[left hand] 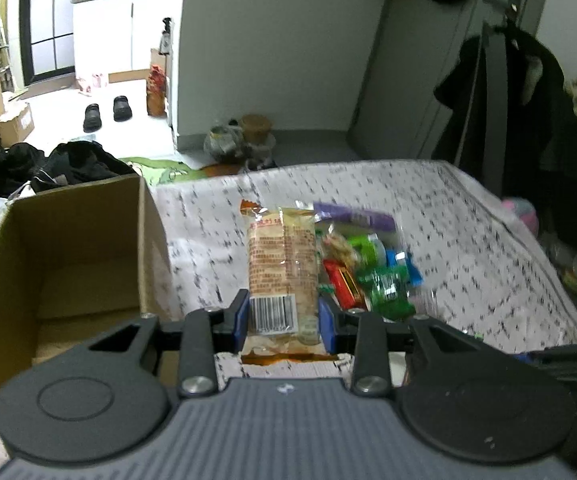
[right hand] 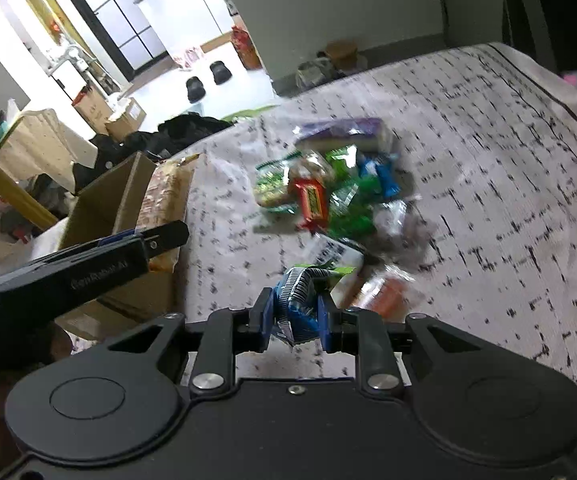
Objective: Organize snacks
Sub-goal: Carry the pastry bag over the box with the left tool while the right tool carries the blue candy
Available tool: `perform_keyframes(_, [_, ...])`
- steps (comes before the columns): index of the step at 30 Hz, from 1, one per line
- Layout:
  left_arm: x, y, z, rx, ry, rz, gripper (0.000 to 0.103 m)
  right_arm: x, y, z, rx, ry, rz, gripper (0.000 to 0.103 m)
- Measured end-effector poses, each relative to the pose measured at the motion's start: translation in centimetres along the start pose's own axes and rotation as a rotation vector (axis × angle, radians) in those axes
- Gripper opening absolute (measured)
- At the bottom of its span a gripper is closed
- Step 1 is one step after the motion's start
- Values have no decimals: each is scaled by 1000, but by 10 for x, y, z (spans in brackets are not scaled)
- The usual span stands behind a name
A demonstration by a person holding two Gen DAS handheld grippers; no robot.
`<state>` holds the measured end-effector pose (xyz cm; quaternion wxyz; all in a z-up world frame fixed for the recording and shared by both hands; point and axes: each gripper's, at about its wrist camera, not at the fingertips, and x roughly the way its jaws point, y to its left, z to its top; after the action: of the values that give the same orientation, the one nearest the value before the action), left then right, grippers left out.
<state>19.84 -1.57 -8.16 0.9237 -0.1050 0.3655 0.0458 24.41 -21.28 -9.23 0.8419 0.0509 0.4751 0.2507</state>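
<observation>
Left gripper (left hand: pixel 283 322), lower centre of the left wrist view: jaws closed narrow on the barcode end of a long orange-sealed bread packet (left hand: pixel 282 268), which stands out forward, clear of the patterned bedcover (left hand: pixel 468 216). Right gripper (right hand: pixel 295 318), lower centre of the right wrist view: jaws pinched on a crumpled blue-and-white wrapper (right hand: pixel 298 300); grip looks firm.

Judgement: the step in hand is carrying both items to the cardboard box (left hand: pixel 68 248), which is open at the left of the left wrist view. To do it well, the left tool should travel left until the whole packet is past the box wall, tip the free end down, then release; the long packet may catch the rim otherwise. The right tool should wait its turn to avoid crowding.

Pose: both tools are level to slightly nose-down above the cover; the left tool's body shows at middle left of the right wrist view, beside the box.

Beyond, the snack pile (right hand: pixel 328 184) lies mid-frame on the cover, well short of the box.
</observation>
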Motion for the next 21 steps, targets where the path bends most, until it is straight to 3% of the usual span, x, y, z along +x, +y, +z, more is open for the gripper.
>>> perform_keyframes(21, [-58,74,13,-120,-111,107,34,9,74,22,-62,-65,116,22])
